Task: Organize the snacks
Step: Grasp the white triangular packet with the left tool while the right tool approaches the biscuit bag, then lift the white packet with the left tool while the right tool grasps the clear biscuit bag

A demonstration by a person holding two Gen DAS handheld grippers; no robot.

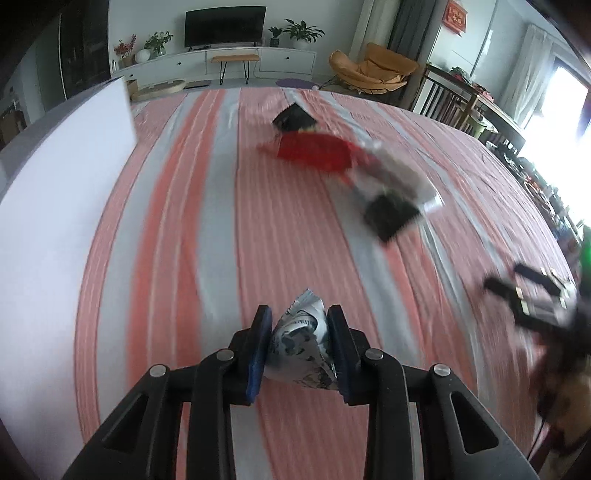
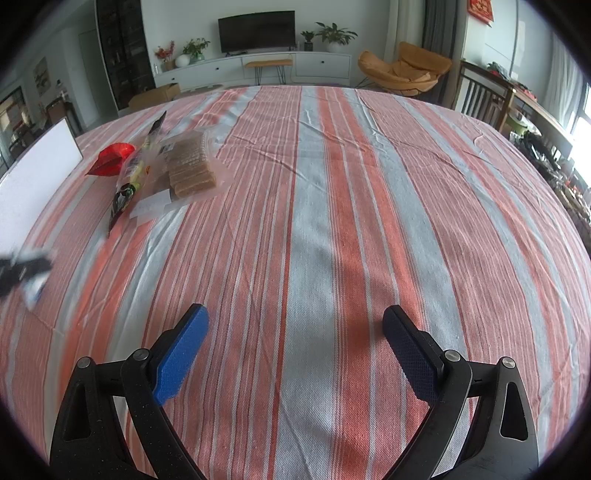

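We are gripping a small silver snack packet [image 1: 301,347] in our left gripper [image 1: 300,350], its pads pressing both sides. Our right gripper [image 2: 295,354] is hanging open and empty over the striped tablecloth [image 2: 332,184]. Next, we judge, we are carrying the packet to the white container [image 1: 66,206].

A: What's behind your table?
B: White wall, dark TV [image 2: 256,30] on a long white console [image 2: 255,70], potted plants [image 2: 335,34] beside it.
A: Your right side?
B: Orange lounge chair [image 2: 404,70], grey curtains [image 2: 436,29], bright window [image 1: 557,107] glare.
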